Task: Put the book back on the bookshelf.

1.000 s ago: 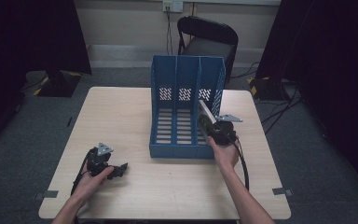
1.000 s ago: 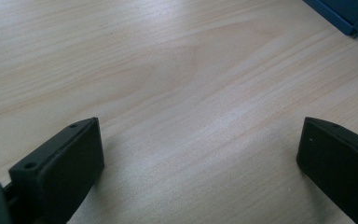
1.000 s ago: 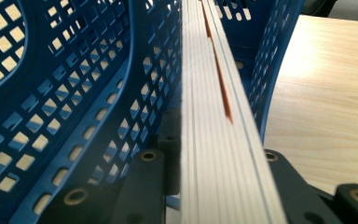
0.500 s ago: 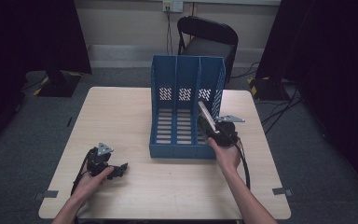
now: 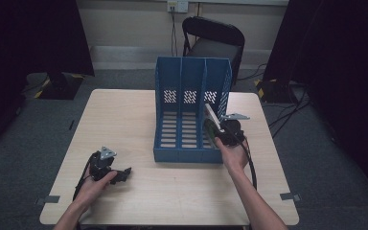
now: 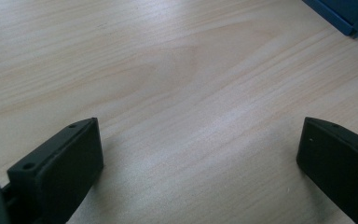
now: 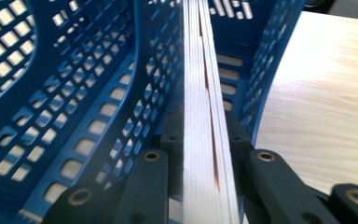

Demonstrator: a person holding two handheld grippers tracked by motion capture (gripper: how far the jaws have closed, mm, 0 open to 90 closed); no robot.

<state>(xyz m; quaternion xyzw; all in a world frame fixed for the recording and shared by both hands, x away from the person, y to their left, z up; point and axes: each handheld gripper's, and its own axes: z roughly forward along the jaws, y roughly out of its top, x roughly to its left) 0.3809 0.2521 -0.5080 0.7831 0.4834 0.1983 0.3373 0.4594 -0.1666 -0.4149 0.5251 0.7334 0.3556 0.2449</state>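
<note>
Closest in, the left gripper is parked on the table with its jaws spread wide and nothing between them, just bare wood. A bit further up, the right gripper is clamped on a thin book, pages edge-on, pads pressing both covers. The book stands upright with its far end already inside the rightmost slot of the blue file rack, just beside the divider. So I'd say it's mid-insertion. Next move probably needs a straight push deeper, keeping it clear of the walls, then letting go.
</note>
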